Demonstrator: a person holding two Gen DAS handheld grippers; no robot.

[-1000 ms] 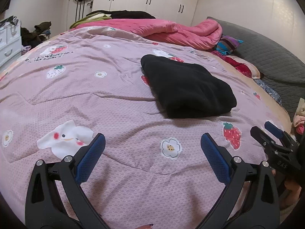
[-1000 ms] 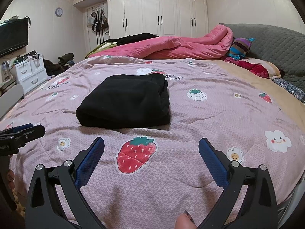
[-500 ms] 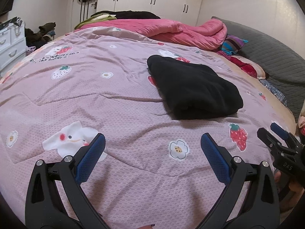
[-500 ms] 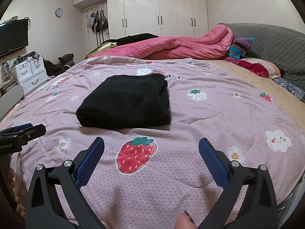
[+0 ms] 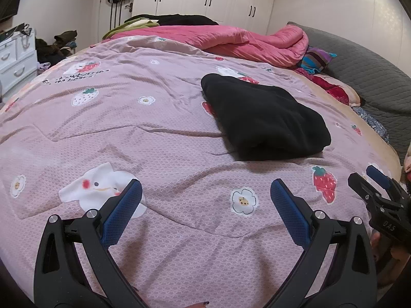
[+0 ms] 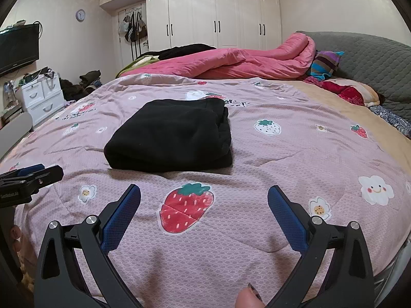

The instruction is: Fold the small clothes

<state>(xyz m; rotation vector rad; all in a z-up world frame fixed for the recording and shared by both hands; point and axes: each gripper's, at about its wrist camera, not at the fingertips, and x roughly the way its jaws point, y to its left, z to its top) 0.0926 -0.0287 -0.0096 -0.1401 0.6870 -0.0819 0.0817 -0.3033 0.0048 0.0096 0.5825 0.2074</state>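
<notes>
Bedroom with white wardrobes point(image 6: 218, 18) along the far wall, a white drawer unit point(image 6: 42, 97) to the left, a grey headboard point(image 6: 367, 56) to the right. Wide bed point(image 6: 295, 154) under a mauve cover printed with strawberries, flowers and clouds; pink quilt point(image 6: 231, 61) bunched at the far side.

Black garment point(image 6: 172, 136) out on the cover, already a compact rectangular bundle, layered edges visible on its near side and at its far corner. Well apart from both tools, nothing touching it.

Left gripper point(image 5: 205, 197) low over the cover near the bed's edge, blue pads spread wide, nothing between them. Right gripper point(image 6: 204, 205) likewise wide open and empty, above the large strawberry print point(image 6: 186, 208), the bundle straight ahead.

Judged from this: fold looks finished, or at most one tidy-up away. To do that well:
- Check the bundle's stepped far corner first; square it up only if a layer overhangs.
- Approach low and level, one pad under the edge, one above.
- Pinch just the stray layer, not the whole stack.
- Lift little, drag less: soft fleece-like cloth, likely to slump and unroll.
- Release flat, then press the top lightly.
</notes>
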